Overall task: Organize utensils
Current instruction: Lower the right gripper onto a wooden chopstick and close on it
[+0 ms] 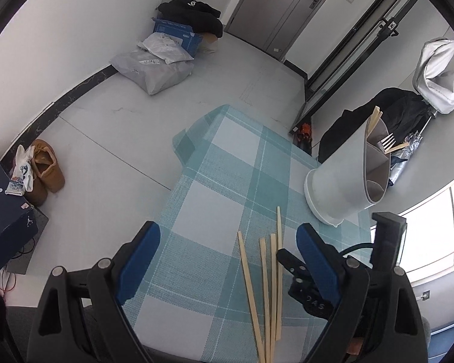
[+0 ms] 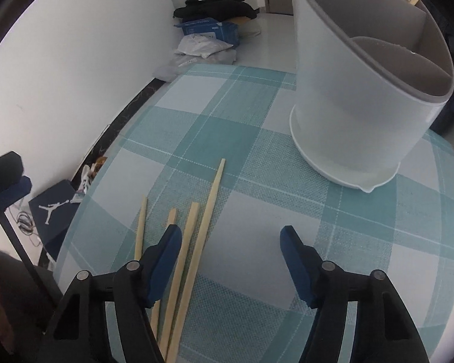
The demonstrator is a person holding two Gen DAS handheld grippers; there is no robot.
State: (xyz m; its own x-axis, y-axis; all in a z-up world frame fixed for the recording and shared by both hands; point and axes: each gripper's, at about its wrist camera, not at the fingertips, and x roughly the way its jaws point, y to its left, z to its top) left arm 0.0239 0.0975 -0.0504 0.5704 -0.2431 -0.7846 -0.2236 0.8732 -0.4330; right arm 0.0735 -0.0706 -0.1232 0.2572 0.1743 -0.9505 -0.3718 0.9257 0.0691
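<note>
table (image 2: pixel 257 115): checked teal cloth | on it: four chopsticks (image 2: pixel 193 242), utensil holder (image 2: pixel 354 121)

A lived-in home room: shoes (image 1: pixel 47 169), a shoebox (image 1: pixel 6 211), parcels (image 1: pixel 154 66) and clothes (image 1: pixel 190 15) lie on the floor by a door (image 1: pixel 290 6); checked tablecloth (image 1: pixel 227 157).
</note>
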